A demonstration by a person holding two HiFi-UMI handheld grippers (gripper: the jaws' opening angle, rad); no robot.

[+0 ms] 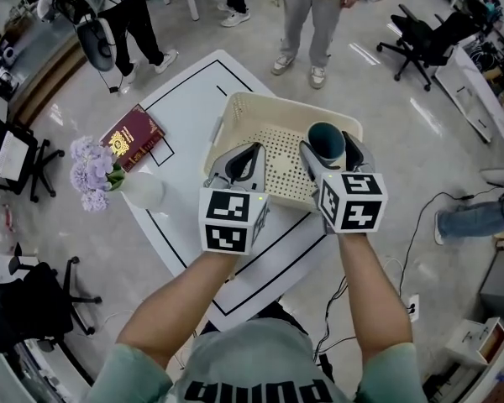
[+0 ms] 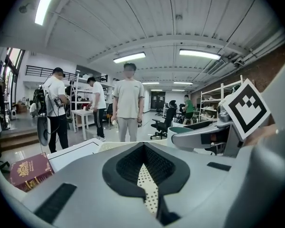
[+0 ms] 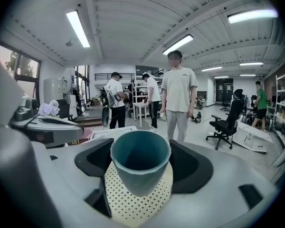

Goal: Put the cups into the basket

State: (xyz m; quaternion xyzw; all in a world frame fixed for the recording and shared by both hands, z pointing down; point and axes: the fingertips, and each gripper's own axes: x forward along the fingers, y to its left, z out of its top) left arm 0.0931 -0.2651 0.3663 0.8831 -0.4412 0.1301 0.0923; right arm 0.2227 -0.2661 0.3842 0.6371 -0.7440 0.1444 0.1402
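A cream perforated basket [image 1: 235,112] sits on the white table [image 1: 193,82]. My right gripper [image 1: 328,143] is shut on a teal cup [image 1: 326,139], holding it upright above the basket's right half. In the right gripper view the cup [image 3: 140,165] stands between the dark pads [image 3: 192,167], with the basket's dotted floor [image 3: 133,205] below it. My left gripper [image 1: 250,153] hovers over the basket's left half, shut with nothing in it. In the left gripper view, only the dotted floor [image 2: 146,182] shows under the left gripper [image 2: 143,147], and the cup's rim [image 2: 180,131] is at the right.
A dark red book [image 1: 133,137] lies on the table's left part. Purple flowers [image 1: 92,173] in a white vase [image 1: 143,190] stand at the left edge. People [image 1: 311,15] stand beyond the table's far end. Office chairs [image 1: 420,40] are around.
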